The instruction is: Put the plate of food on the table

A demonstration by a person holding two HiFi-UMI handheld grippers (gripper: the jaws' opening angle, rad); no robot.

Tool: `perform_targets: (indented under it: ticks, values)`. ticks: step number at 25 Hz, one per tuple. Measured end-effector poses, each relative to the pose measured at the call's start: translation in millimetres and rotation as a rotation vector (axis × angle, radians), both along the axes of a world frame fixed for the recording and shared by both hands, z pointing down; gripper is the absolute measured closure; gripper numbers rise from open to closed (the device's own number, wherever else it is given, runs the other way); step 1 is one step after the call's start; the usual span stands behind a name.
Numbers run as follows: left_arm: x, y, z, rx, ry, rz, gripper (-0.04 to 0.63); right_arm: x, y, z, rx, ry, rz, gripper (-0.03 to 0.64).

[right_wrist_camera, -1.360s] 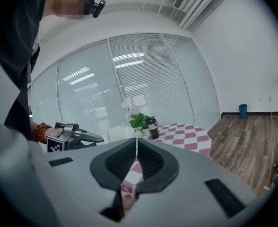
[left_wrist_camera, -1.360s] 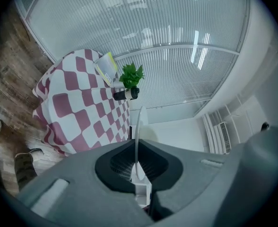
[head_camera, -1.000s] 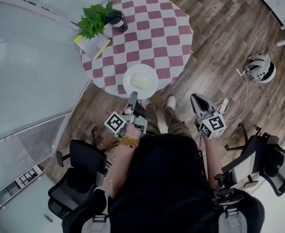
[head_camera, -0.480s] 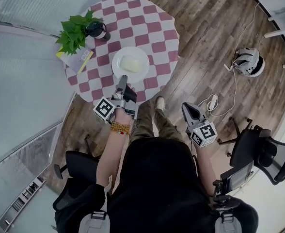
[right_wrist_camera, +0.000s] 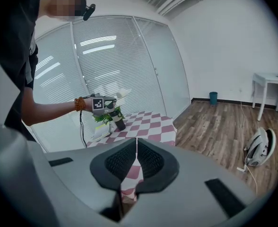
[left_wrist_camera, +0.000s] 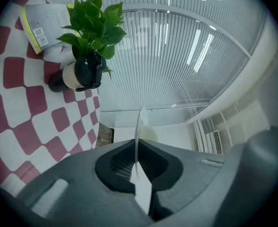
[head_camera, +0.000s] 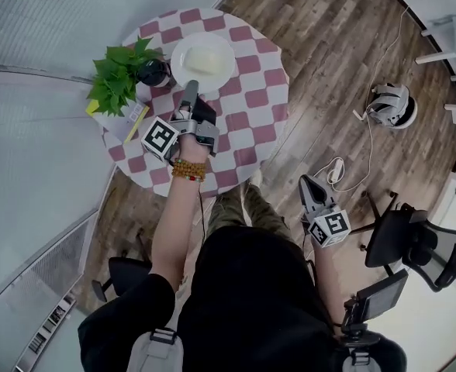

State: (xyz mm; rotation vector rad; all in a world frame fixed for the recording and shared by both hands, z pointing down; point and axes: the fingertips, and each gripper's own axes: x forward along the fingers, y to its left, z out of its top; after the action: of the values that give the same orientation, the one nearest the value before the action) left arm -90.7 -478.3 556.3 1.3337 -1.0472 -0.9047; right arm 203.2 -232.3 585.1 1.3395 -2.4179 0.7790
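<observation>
A white plate (head_camera: 212, 74) with a pale yellow piece of food (head_camera: 201, 60) hangs over the far part of the round red-and-white checked table (head_camera: 247, 91). My left gripper (head_camera: 191, 91) is shut on the plate's near rim, arm stretched out over the cloth. In the left gripper view the plate (left_wrist_camera: 140, 124) shows edge-on, pinched between the jaws of the left gripper (left_wrist_camera: 138, 157). I cannot tell whether the plate touches the cloth. My right gripper (head_camera: 307, 183) hangs by the person's side over the wood floor, jaws shut and empty (right_wrist_camera: 136, 145).
A leafy potted plant (head_camera: 121, 72) in a dark pot (head_camera: 154, 72) and a book (head_camera: 129, 119) sit on the table's left, close to the plate. Office chairs (head_camera: 410, 242) stand at lower right. A white device (head_camera: 391, 105) with a cable lies on the floor.
My left gripper has carried the plate from the table's near edge further in over the table, up beside the plant. The right gripper has shifted a little beside the person.
</observation>
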Motion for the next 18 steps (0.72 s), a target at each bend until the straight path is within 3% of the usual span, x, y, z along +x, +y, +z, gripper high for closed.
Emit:
perform_targets:
  ticks: [6,13,18]
  values:
    - [9.4,-84.4,23.5,0.008,0.048,-0.067,0.583,-18.2,-4.8,8.8,-0.067,0.021,0.038,0.603]
    - [30.1,-155.5,96.4,-0.096,0.041,-0.091,0.583,-20.5,-6.2,9.8,-0.088,0.057,0.073,0.603]
    - [41.1,-193.4,145.3,-0.154,0.001,-0.051,0.583,-18.5,-5.4,11.3,-0.1,0.062,0.112,0.603]
